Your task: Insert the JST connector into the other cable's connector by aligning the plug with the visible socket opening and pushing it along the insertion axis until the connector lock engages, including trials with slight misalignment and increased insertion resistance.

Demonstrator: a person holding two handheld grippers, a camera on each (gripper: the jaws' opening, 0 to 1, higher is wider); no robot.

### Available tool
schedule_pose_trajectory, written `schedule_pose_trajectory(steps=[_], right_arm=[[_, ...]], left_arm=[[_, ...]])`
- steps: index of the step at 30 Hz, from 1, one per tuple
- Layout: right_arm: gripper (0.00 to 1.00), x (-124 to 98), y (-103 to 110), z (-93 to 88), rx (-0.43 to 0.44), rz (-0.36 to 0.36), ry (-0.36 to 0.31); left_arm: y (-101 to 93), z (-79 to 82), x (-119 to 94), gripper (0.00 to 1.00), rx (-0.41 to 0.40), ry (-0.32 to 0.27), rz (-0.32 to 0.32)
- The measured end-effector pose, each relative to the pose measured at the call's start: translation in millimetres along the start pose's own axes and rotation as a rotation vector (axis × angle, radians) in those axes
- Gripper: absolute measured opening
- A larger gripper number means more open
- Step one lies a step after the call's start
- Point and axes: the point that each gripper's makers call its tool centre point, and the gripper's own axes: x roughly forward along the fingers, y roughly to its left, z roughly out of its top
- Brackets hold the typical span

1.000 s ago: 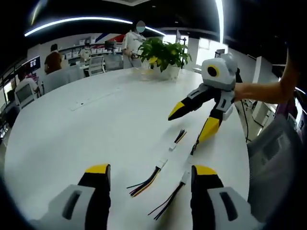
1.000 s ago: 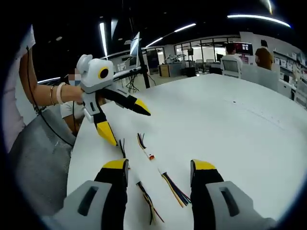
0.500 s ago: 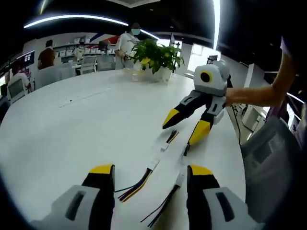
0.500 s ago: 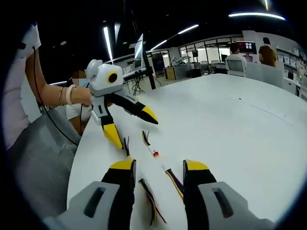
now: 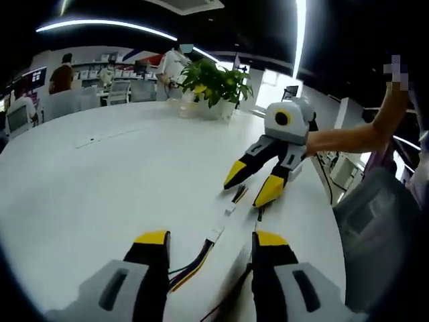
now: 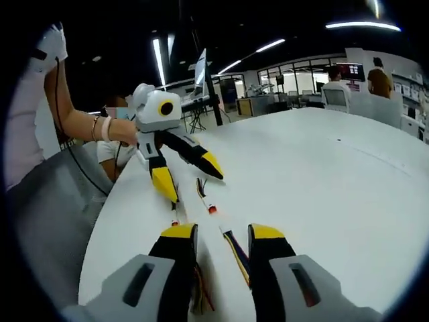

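On the white table [image 5: 100,181] two short cables lie side by side. In the left gripper view the left gripper [image 5: 209,243] stands with jaws apart, empty, and a cable with a white connector [image 5: 216,232] lies between them. At 1 o'clock the right gripper [image 5: 253,182] hovers open over the second cable [image 5: 239,194]. In the right gripper view its jaws are also apart and hold nothing. A potted plant [image 5: 213,84] stands at 12 o'clock.
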Motion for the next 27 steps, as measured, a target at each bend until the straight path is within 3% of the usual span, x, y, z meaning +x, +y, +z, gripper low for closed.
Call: schedule_pose_trajectory(steps=[2, 4, 15, 27], right_arm=[[0.26, 1.3, 0.7, -2.0, -0.009, 0.010, 0.009], [0.24, 2.7, 1.7, -2.7, -0.035, 0.022, 0.012], [0.19, 8.1, -1.9, -7.9, -0.046, 0.043, -0.002], [0.15, 9.3, 0.1, -6.7, -0.064, 0.071, -0.015]], left_arm=[[2.1, -2.3, 1.7, 0.45, 0.020, 0.005, 0.005], [5.8, -3.2, 3.0, 0.44, 0.102, 0.013, 0.022], [-3.3, -0.8, 9.9, 0.27, 0.149, -0.017, -0.046], [-8.5, -3.6, 14.5, 0.19, 0.178, -0.028, -0.095]])
